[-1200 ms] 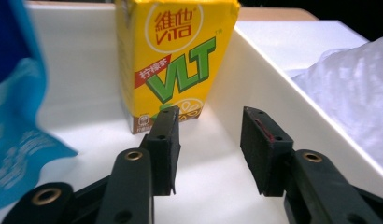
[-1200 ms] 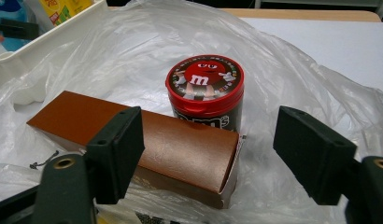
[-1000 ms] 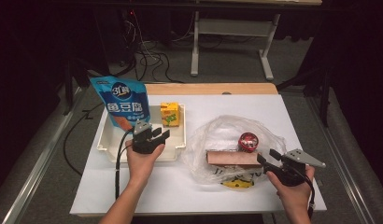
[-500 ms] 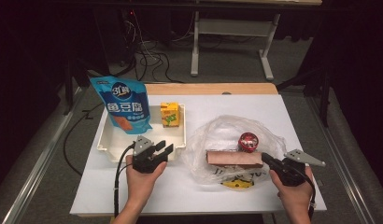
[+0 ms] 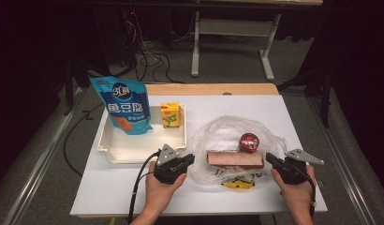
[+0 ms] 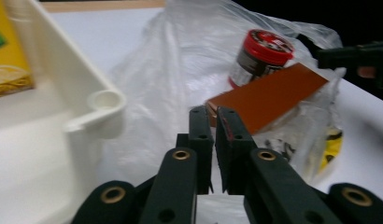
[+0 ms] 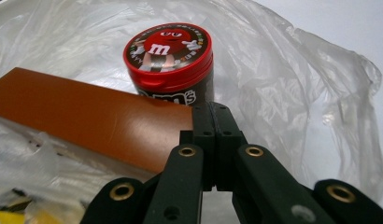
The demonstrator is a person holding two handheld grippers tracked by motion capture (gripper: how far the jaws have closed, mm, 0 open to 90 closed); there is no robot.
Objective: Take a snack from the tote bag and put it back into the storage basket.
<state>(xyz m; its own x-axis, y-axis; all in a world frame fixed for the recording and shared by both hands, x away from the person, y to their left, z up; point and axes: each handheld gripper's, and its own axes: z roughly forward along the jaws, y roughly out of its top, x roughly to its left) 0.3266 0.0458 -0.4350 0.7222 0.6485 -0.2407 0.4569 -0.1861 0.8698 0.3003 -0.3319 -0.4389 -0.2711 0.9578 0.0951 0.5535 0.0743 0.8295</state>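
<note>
Plastic bag (image 5: 227,140), left tongs (image 5: 189,159) newly beside.

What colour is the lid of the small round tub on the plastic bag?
Red, printed with a cartoon candy face and a white "m", on the tub lid; clearest in the right gripper view.

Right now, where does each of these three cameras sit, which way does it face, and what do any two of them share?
High view: above the person's side, looking forward and down on the table; both forearms, left gripper and right gripper show.
Left gripper view: rides the left gripper, jaws nearly shut, facing the brown box, red-lidded tub and white tray.
Right gripper view: rides the right gripper, jaws shut, facing the tub and box from the opposite end.
All three share the clear plastic bag.
</note>
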